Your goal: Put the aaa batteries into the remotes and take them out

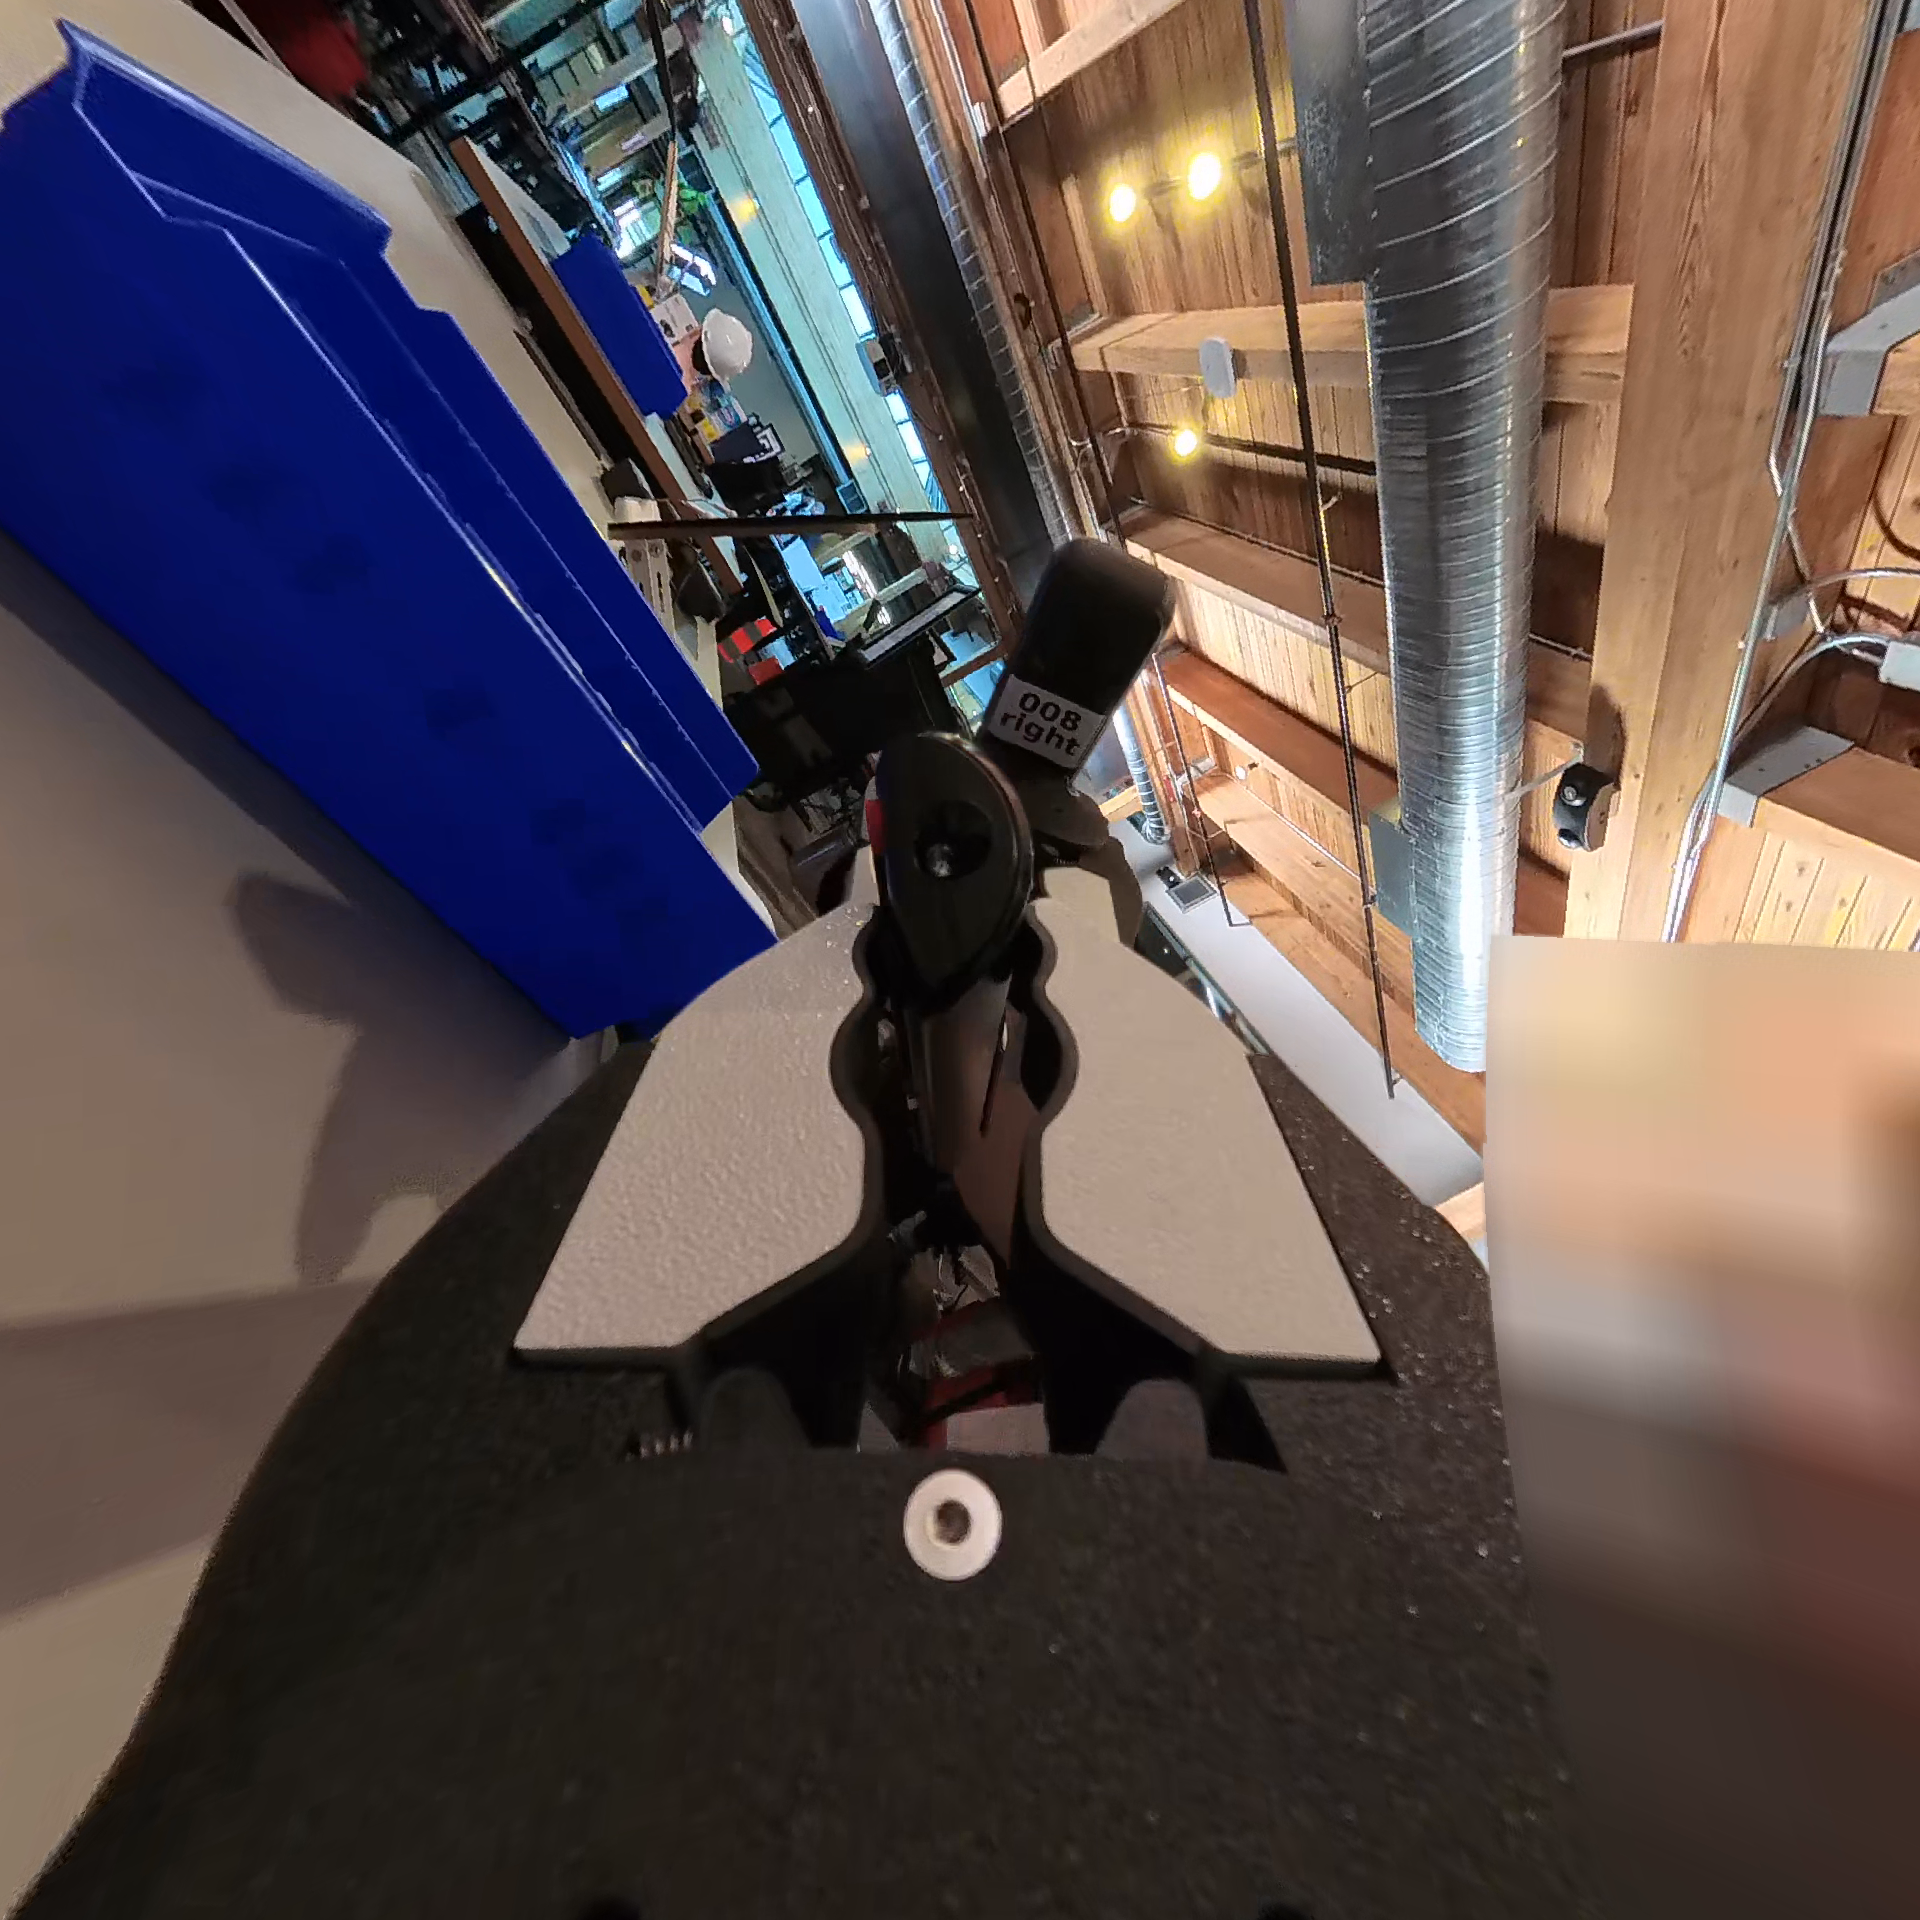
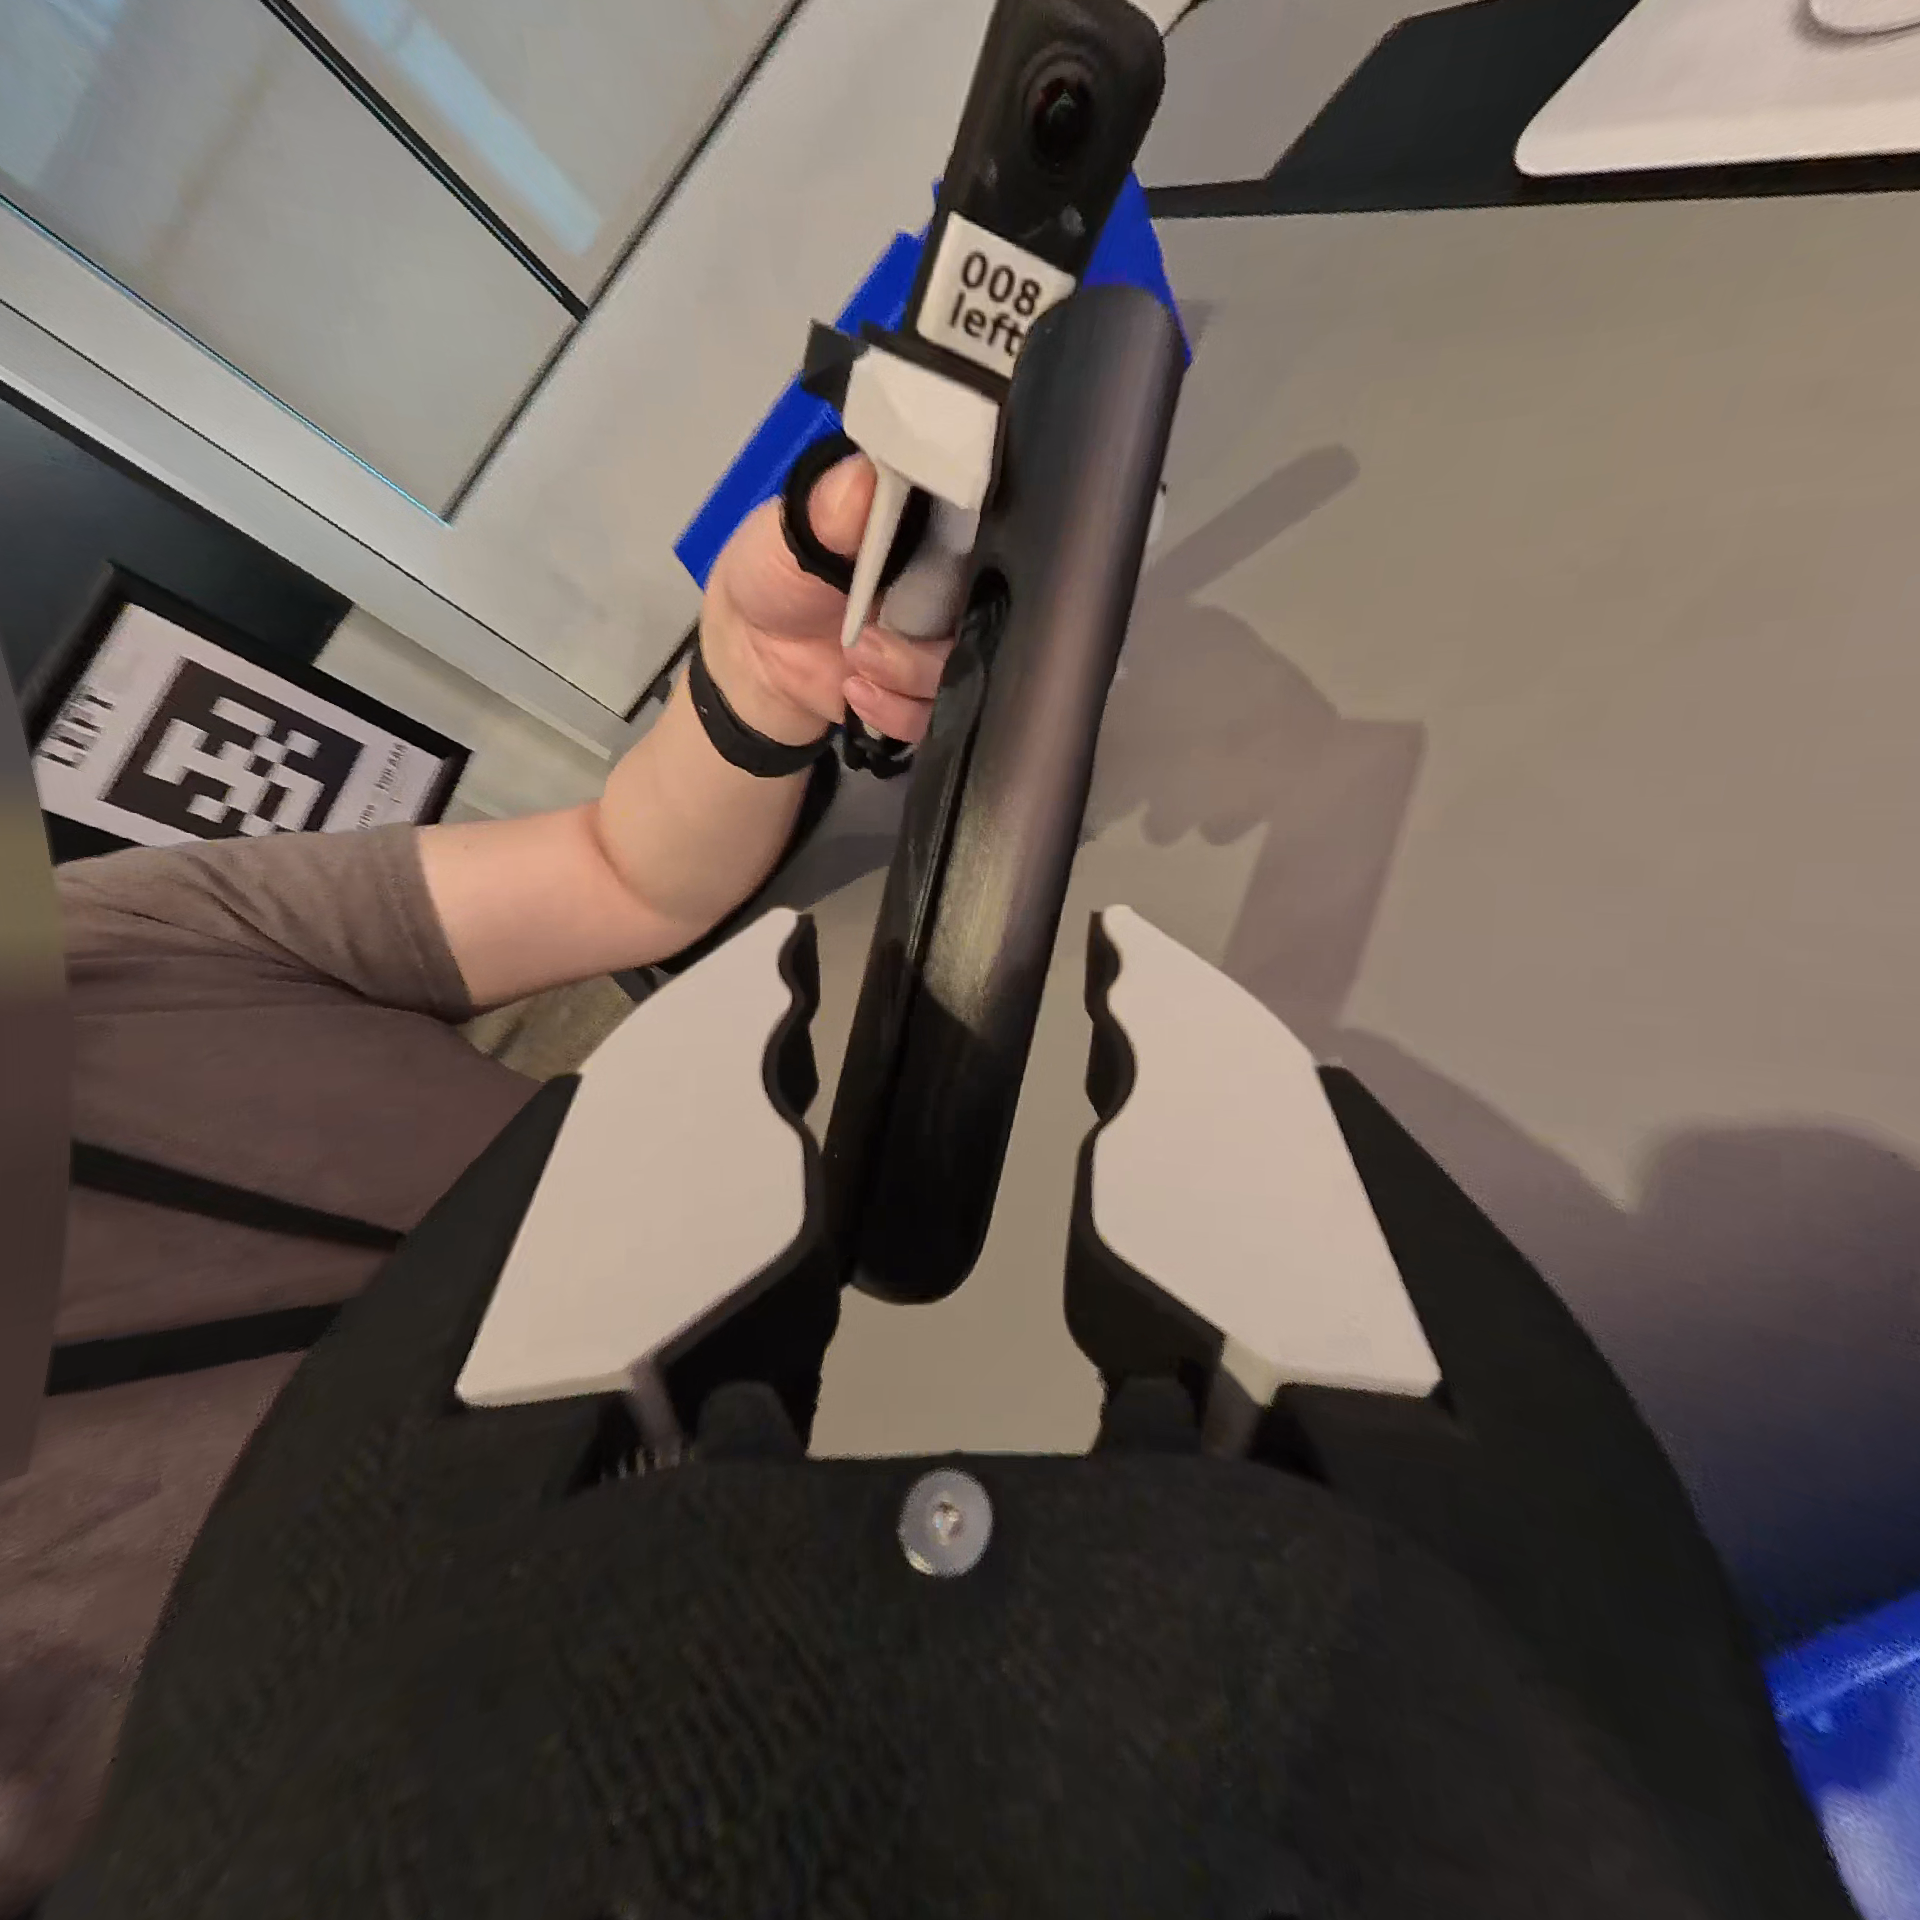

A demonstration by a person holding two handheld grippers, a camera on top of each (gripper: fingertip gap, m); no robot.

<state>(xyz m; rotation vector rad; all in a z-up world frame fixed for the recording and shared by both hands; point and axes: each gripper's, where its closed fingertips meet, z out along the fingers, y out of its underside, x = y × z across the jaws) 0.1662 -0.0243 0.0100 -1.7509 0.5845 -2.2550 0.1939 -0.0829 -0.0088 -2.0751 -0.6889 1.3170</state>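
The right gripper (image 2: 956, 925) stands wide open in its own view, pale fingers (image 2: 665, 1174) spread to either side of a long black remote (image 2: 997, 831). The remote runs up the middle of the frame, its rounded lower end deep between the fingers near the gripper's body. The left-hand finger lies just beside it and the right-hand one stands clearly apart, so nothing is gripped here.

At the remote's upper end is the other hand-held unit, its camera at the top centre of the frame. A bare hand (image 2: 790, 634) with a dark wristband (image 2: 743, 727) holds its handle, one finger through the trigger ring. A grey sleeve (image 2: 260, 935) fills the middle left, a black-and-white marker card (image 2: 229, 769) leans behind it, and the pale table (image 2: 1558, 623) takes up the right side.

In the left wrist view the left gripper (image 1: 951, 935) has its fingers drawn close — only a narrow slot is left, with something dark in it. Whether the pads actually press on it I cannot tell. Beyond the tips the right unit faces back. Blue bins (image 1: 312, 499) sit at the upper left — the frame is tilted, with wooden ceiling beams and a metal duct (image 1: 1455, 520) on the right.
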